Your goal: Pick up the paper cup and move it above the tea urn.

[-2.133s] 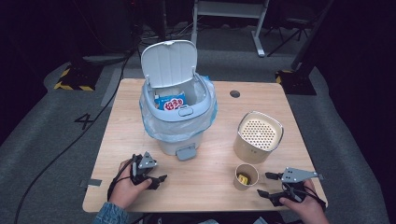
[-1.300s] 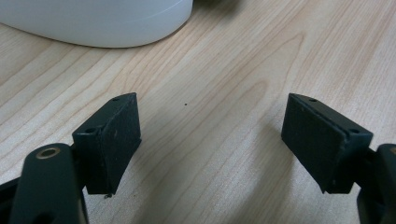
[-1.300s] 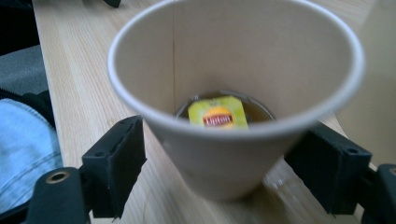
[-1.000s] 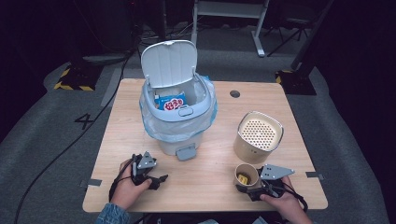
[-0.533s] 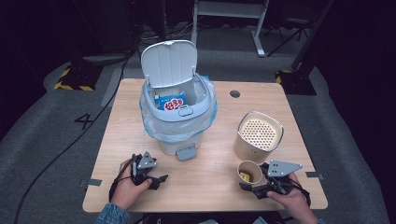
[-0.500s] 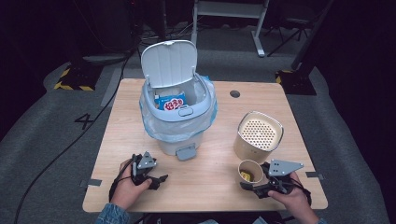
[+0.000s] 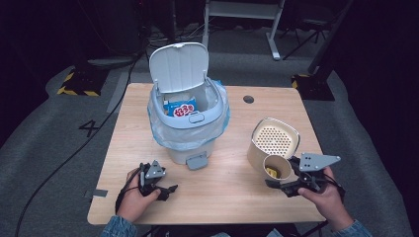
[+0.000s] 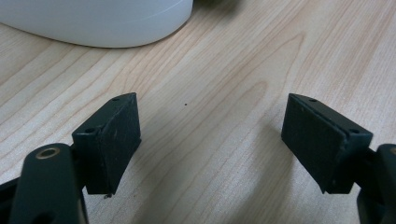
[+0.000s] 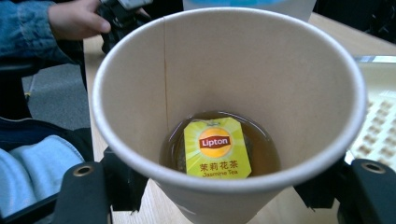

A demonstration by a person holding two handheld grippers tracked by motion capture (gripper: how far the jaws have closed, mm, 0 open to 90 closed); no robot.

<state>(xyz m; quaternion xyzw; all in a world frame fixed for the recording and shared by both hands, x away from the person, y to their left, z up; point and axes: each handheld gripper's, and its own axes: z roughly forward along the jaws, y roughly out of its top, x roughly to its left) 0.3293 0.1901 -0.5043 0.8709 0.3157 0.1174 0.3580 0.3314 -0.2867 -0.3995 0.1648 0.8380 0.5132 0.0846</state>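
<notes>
Paper cup sits between my right jaws, and they squeeze it from both sides. My right gripper has just been closing its jaws, with the cup between them. It is lifted a bit off the counter, just beside the tan holder with the holes. Down in the cup is some brown tea and a yellow tea bag tag.

My left gripper rests on the counter near the foot pedal of the bin. Its jaws are wide apart with nothing in them.

I think I am at the carrying step. The bin's lid is up, so next I should bring the cup over the bin. I must keep it level so the tea does not spill.
</notes>
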